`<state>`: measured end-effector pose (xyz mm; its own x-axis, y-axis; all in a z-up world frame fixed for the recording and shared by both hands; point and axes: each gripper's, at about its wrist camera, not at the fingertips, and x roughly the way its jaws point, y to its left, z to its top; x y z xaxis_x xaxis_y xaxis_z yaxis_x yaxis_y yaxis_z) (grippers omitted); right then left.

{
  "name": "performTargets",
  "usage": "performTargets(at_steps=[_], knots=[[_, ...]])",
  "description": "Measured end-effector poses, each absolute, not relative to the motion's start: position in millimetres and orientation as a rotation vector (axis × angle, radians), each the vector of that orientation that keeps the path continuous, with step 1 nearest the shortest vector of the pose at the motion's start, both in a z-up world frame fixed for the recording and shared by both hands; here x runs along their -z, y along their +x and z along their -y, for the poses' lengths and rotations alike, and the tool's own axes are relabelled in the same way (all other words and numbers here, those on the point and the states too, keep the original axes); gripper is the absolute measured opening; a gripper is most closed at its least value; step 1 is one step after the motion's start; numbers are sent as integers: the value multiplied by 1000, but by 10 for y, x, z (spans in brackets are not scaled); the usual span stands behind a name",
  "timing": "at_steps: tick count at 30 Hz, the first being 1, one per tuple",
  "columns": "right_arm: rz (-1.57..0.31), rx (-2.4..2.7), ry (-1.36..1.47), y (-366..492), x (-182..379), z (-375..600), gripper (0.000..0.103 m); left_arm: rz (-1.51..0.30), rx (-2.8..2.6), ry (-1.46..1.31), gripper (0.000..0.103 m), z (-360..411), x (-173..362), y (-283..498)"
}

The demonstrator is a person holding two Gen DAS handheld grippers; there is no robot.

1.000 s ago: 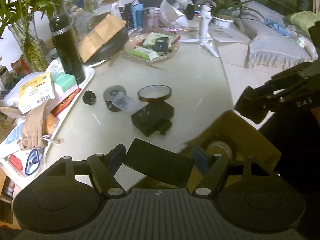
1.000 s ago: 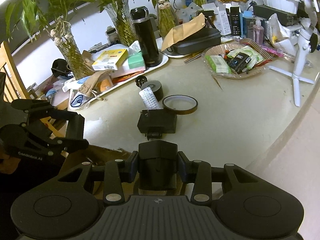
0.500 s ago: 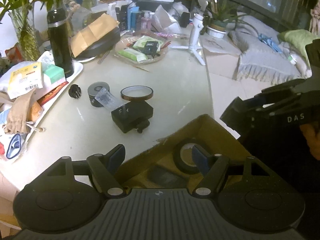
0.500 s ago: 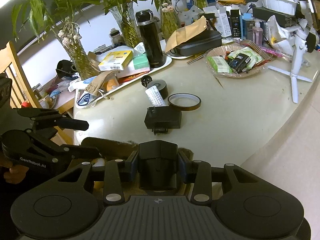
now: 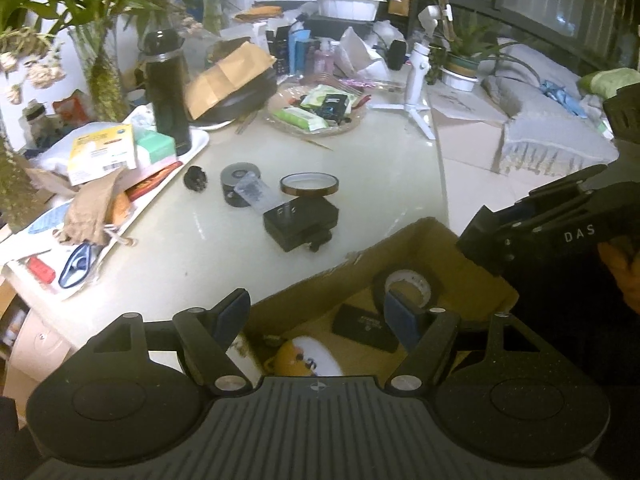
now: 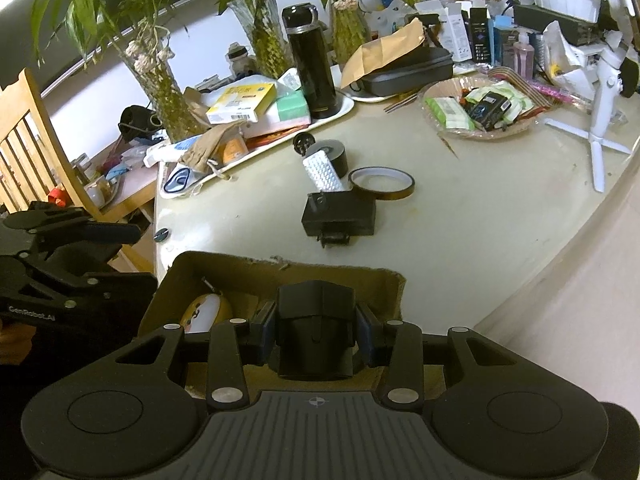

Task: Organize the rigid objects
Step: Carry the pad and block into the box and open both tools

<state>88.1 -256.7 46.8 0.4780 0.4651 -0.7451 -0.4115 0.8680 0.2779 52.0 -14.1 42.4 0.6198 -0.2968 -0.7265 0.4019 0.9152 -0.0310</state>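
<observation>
Left to right: the left tool (image 5: 316, 312) hangs spread and empty over the open brown cardboard box (image 5: 404, 240), which sits at the edge of the glossy cream surface (image 5: 384, 184); the right tool (image 6: 316, 338) pinches a matte black boxy block (image 6: 316, 328) above it. A slackened pinch could drop the block onto the smooth yellow-and-white toy (image 6: 206, 312) inside.

Flat black slab (image 5: 365, 327) no longer between left claw (image 5: 316, 314) fingers, now inside cardboard box (image 5: 404, 240)

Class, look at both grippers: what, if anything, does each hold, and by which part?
The right gripper holds a black block by its two sides, above the cardboard box. The left gripper is open and holds nothing.
</observation>
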Motion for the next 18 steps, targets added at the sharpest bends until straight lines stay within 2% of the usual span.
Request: performTargets(at_steps=[18], knots=[[-987, -562, 39, 809, -331, 2411, 43, -813, 333, 99, 73, -117, -261, 212]])
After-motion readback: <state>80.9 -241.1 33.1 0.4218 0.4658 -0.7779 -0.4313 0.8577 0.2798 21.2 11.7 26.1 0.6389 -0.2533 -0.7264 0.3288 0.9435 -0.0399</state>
